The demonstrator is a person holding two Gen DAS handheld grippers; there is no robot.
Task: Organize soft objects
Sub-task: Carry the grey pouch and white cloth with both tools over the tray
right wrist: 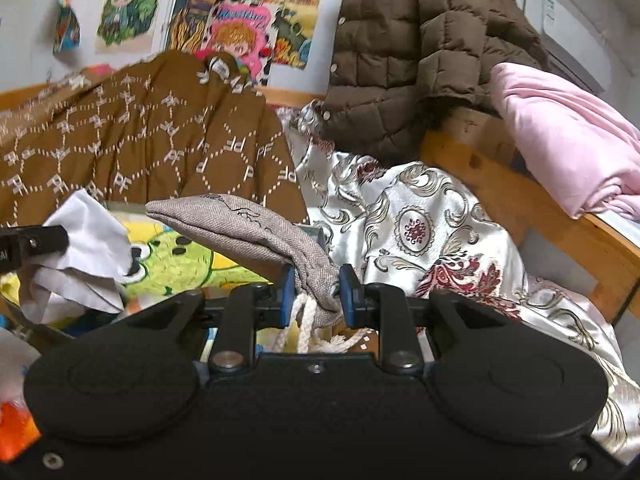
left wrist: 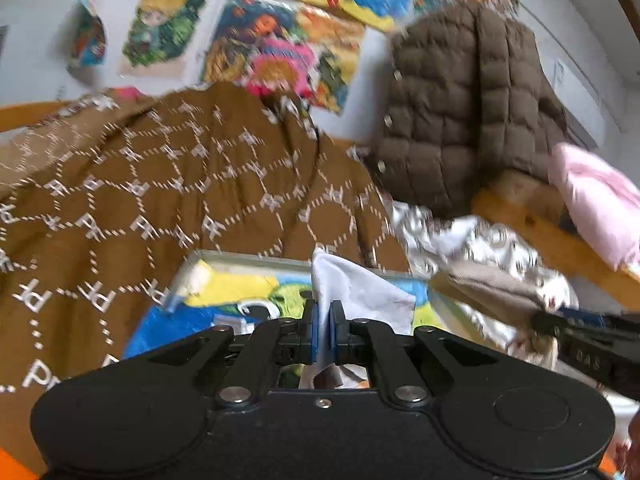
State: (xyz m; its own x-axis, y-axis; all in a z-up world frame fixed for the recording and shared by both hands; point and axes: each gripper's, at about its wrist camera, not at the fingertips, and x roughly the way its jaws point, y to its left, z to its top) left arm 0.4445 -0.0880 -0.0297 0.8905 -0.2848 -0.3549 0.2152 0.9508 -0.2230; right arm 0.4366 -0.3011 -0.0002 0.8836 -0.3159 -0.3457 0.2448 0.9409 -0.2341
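Note:
My left gripper [left wrist: 323, 318] is shut on a white cloth [left wrist: 360, 294] that sticks up between its blue pads; the same white cloth [right wrist: 86, 256] shows at the left of the right wrist view, hanging from the left gripper [right wrist: 60, 240]. My right gripper [right wrist: 318, 286] is shut on the gathered neck of a grey-brown drawstring pouch [right wrist: 244, 224], whose white cord [right wrist: 306, 326] dangles below the jaws. That pouch [left wrist: 486, 288] appears at the right of the left wrist view, held by the right gripper [left wrist: 538, 322]. Both items hang above a colourful frog-print picture [right wrist: 180, 264].
A brown patterned quilt [left wrist: 160, 184] covers the left. A silver floral sheet [right wrist: 420, 224] lies on the right. A brown puffer jacket [right wrist: 420, 40] and a pink cloth [right wrist: 568, 140] hang over a wooden bed rail [right wrist: 500, 192]. Posters [left wrist: 276, 48] cover the wall.

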